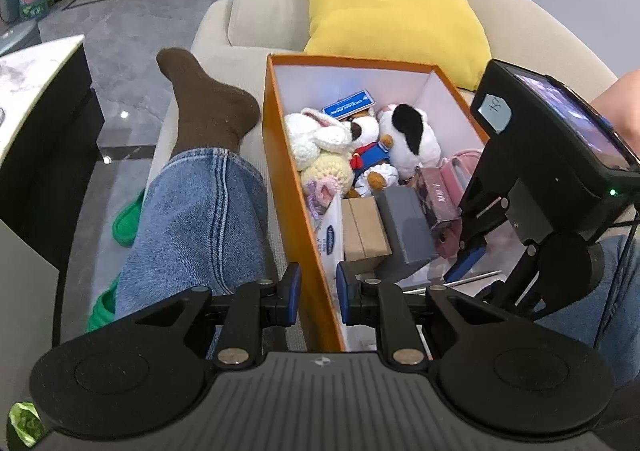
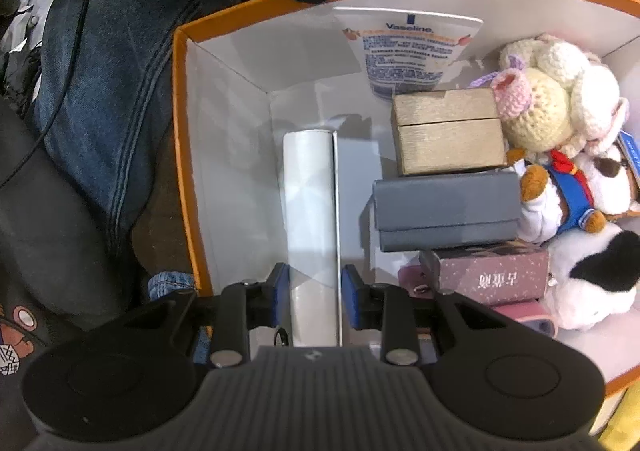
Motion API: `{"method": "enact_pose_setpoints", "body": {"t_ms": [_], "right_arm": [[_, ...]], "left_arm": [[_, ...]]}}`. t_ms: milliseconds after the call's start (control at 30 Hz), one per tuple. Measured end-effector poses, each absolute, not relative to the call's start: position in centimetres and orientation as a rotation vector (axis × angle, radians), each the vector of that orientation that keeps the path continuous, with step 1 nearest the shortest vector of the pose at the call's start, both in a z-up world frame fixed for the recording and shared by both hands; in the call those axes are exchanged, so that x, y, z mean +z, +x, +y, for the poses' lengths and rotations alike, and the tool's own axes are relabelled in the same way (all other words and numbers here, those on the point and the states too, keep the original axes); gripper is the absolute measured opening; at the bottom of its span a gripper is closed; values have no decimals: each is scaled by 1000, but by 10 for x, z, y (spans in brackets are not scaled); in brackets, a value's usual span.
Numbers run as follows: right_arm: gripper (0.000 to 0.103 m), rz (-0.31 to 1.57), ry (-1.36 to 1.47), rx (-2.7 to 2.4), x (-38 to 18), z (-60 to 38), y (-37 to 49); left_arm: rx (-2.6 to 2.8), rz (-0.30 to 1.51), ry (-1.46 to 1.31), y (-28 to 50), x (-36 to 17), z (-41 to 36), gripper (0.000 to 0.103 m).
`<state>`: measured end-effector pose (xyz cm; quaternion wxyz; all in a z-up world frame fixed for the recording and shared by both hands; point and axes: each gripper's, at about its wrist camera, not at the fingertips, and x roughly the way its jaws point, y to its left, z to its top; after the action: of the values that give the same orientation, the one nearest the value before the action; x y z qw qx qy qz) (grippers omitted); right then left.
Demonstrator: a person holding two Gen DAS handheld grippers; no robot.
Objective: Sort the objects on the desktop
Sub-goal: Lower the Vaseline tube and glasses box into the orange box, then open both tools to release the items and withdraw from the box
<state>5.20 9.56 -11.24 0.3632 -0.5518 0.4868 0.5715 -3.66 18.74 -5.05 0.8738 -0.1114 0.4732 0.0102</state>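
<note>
An orange box (image 1: pixel 288 187) with a white inside sits on a sofa beside my leg. It holds plush toys (image 1: pixel 404 135), a tan box (image 1: pixel 366 229), a grey case (image 1: pixel 408 231), a maroon box (image 1: pixel 436 195) and a Vaseline tube (image 2: pixel 408 47). My left gripper (image 1: pixel 318 297) straddles the box's left wall (image 1: pixel 316 291), jaws close on it. My right gripper (image 2: pixel 314 293) is inside the box, its blue pads either side of a white rectangular tube (image 2: pixel 310 207) that lies on the box floor. The right gripper also shows in the left wrist view (image 1: pixel 468 251).
A yellow cushion (image 1: pixel 392 7) leans on the beige sofa (image 1: pixel 256 3) behind the box. My jeans leg (image 1: pixel 200 219) and brown sock (image 1: pixel 208 103) lie left of the box. A dark table (image 1: pixel 44 99) stands at far left.
</note>
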Motion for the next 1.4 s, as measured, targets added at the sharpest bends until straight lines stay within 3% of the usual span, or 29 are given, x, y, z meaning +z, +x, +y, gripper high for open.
{"method": "enact_pose_setpoints", "body": {"t_ms": [233,500,600,633,933,1100,1400], "right_arm": [[36,1152,-1380,1431,-79,77,35],[39,1012,-1220,1329,-24,35,27],[42,958,-1154,1288,-12,13,15],[45,943,-1128,1279,-7,9,15],[51,888,-792,1066,5,-22,13],[59,818,-536,989,11,-48,13],[66,721,-329,837,-11,-69,-3]], "left_arm": [[29,958,-154,-55,-22,161,21],[65,892,-56,-72,5,119,32],[83,869,-51,-75,10,109,41],[92,862,-49,-76,10,105,50],[177,797,-31,-82,10,73,65],[241,748,-18,-88,8,60,73],[333,701,-56,-95,-9,59,74]]}}
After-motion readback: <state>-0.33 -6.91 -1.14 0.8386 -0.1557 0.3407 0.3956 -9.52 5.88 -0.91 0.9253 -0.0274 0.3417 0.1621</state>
